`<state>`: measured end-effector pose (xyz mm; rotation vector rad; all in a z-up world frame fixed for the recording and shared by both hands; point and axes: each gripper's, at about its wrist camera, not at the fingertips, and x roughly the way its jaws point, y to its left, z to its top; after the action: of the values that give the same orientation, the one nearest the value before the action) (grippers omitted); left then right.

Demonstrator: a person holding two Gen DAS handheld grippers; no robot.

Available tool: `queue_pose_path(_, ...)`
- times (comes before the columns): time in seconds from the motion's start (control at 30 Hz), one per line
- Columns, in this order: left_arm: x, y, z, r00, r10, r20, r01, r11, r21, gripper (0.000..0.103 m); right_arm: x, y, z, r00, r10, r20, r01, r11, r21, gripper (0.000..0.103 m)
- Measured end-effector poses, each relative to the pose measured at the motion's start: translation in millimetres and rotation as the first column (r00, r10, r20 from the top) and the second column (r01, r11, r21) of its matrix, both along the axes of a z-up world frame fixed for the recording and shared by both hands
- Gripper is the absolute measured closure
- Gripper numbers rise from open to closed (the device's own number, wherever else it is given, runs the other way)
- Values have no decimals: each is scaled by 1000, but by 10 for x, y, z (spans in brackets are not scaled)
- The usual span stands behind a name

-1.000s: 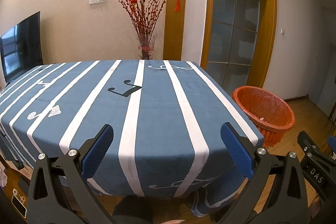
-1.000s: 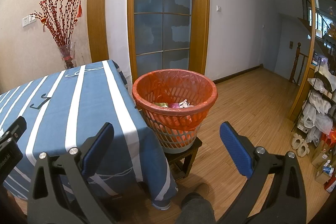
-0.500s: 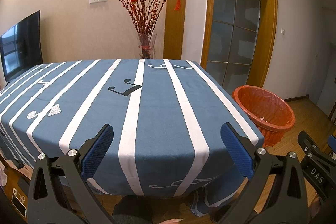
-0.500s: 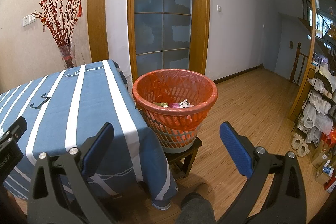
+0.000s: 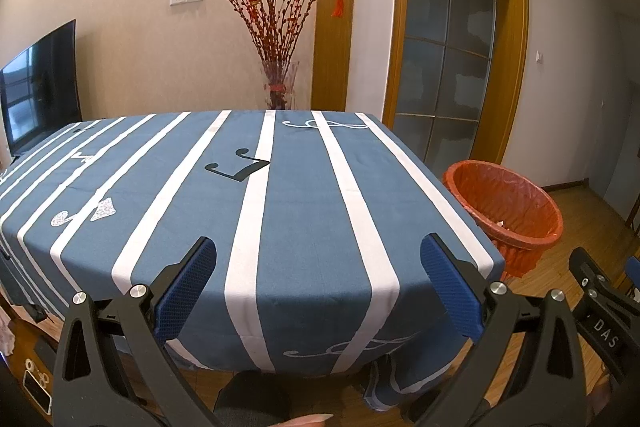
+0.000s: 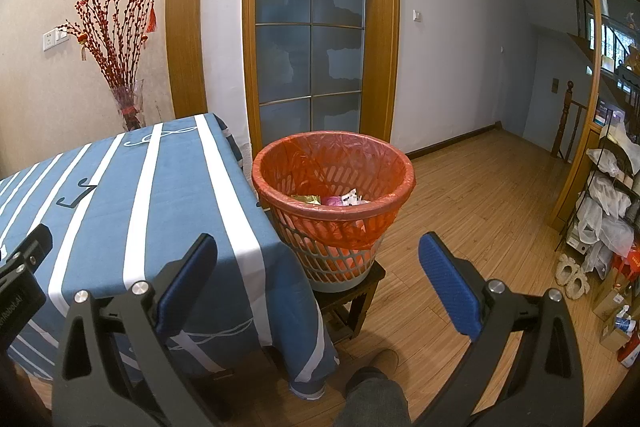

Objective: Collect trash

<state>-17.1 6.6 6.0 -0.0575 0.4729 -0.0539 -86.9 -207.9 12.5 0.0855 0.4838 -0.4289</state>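
Note:
A red waste basket lined with a red bag stands on a low dark stool just right of the table, with wrappers and scraps of trash in its bottom. In the left wrist view the same basket sits beyond the table's right edge. My left gripper hangs open over the near edge of the blue striped tablecloth, holding nothing. My right gripper is open too, in front of and below the basket, empty. I see no loose trash on the cloth.
A vase of red branches stands behind the table against the wall, a TV at the left. A glass door is behind the basket. Shelves with bags line the right. A person's leg and shoe are below.

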Motion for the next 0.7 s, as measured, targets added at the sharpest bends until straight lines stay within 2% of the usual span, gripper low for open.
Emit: queue_pose_path(0.7,23,-2,-21,1000,-3,-12,3,1000,1,3,3,-7,8,1000,1,-1,-1,1000,0,4)
